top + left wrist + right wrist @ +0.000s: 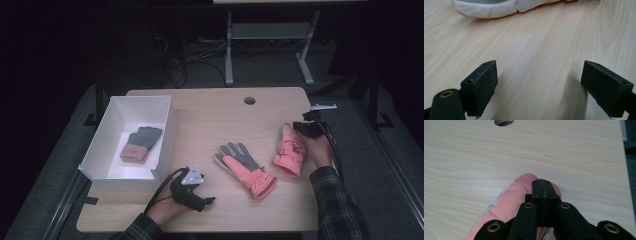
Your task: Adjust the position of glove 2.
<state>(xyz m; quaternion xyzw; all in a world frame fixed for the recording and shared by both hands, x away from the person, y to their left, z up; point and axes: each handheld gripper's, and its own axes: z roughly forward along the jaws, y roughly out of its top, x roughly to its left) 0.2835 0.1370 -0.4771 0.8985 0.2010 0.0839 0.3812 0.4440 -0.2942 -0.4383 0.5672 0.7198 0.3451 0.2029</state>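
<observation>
High view first: one wooden table (210, 117) carries one white box (111, 131), open at the top, standing at the table's left edge with its near corner reaching the front left. Inside the box lies one small glove (139, 145), grey with a pink cuff. Two more gloves lie on the bare wood to the right of the box: one grey-palmed glove (243, 169) with a coral cuff, well apart from the box, and one pink glove (290, 150) farther right, near the table's right edge. One round hole (249, 100) sits near the far edge. The left gripper (209, 201) rests on the wood just in front of the box's near right corner, with open wood between it and the grey-palmed glove. The right gripper (301, 126) sits over the far end of the pink glove. Wide bare wood lies between the box and the hole.

Left gripper view: the two jaws stand wide apart with only bare wood between them, and the pale edge of the grey-palmed glove (496, 8) lies beyond, well clear of them.

Right gripper view: the jaws are pressed together over the pink glove (510, 202); whether they pinch its fabric I cannot tell. Bare wood runs ahead to the hole (504, 122).
</observation>
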